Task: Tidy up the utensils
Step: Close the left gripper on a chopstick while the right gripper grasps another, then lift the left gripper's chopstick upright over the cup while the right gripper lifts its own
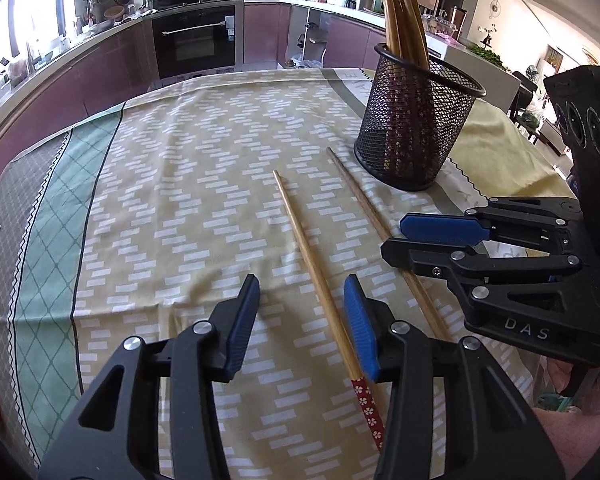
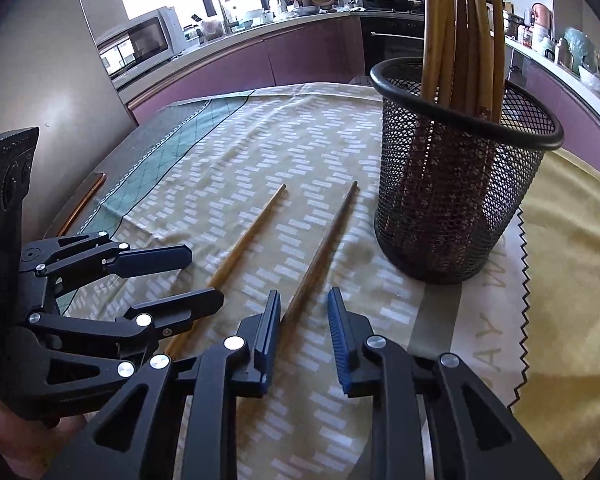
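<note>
Lying flat on the patterned tablecloth (image 1: pixel 172 184), two loose chopsticks ran nearly parallel, tips toward 12 o'clock. The left chopstick (image 1: pixel 312 268) lay between the pads of the left gripper (image 1: pixel 302 304), close against the right-hand pad; the jaws stood apart and no pad was seen pressing it, so nothing was gripped. Its red flowered end showed at 6 o'clock in the left wrist view. The right chopstick (image 2: pixel 320 248) ran in between the pads of the right gripper (image 2: pixel 304 304); it sat close to the left-hand pad, a gap remained to the other pad, and no clamping was evident. At 2 o'clock from both sticks stood a black mesh holder (image 2: pixel 460 200), upright, with several chopsticks (image 2: pixel 464 32) standing in it. Kitchen cabinets (image 1: pixel 100 76) and an oven (image 1: pixel 198 40) lined the background.
</note>
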A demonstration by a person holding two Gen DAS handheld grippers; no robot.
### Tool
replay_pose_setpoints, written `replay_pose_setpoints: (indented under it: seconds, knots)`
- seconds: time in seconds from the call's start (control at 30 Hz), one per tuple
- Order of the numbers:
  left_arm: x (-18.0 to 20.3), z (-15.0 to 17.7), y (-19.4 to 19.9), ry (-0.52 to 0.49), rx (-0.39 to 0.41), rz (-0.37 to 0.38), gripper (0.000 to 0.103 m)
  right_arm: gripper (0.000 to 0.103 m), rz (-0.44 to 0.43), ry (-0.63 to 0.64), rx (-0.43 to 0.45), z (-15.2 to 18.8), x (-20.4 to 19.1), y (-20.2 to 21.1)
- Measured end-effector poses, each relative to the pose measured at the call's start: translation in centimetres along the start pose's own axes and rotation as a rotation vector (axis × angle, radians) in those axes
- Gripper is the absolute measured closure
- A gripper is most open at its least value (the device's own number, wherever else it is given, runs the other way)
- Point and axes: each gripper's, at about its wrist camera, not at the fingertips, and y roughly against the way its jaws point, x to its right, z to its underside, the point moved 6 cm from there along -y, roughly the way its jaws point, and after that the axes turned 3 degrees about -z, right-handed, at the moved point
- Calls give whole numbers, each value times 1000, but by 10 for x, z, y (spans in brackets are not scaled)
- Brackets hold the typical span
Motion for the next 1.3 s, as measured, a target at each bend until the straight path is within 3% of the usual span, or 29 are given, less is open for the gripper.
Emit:
replay_pose_setpoints:
  seconds: [0.23, 0.5, 0.63, 0.93, 1.13, 1.3]
  knots:
    - [2, -7, -6, -12, -4, -13, 67, 81, 20, 5, 7, -2, -1, -3]
    - [2, -11, -10, -2, -7, -29, 77, 92, 17, -9, 18, -4, -1, -5]
    - [1, -11, -10, 21, -11, -14, 91, 93, 2, -31, 24, -4, 1, -4]
    - [0, -7, -6, 44, -13, 5, 95, 97, -44, -47, 49, -4, 2, 9]
    - [6, -5, -6, 9, -16, 4, 95, 97, -46, -12, 12, 0, -4, 2]
    - [11, -5, -7, -32, -23, 6, 86, 96, -30, 3, -1, 2, -6, -1]
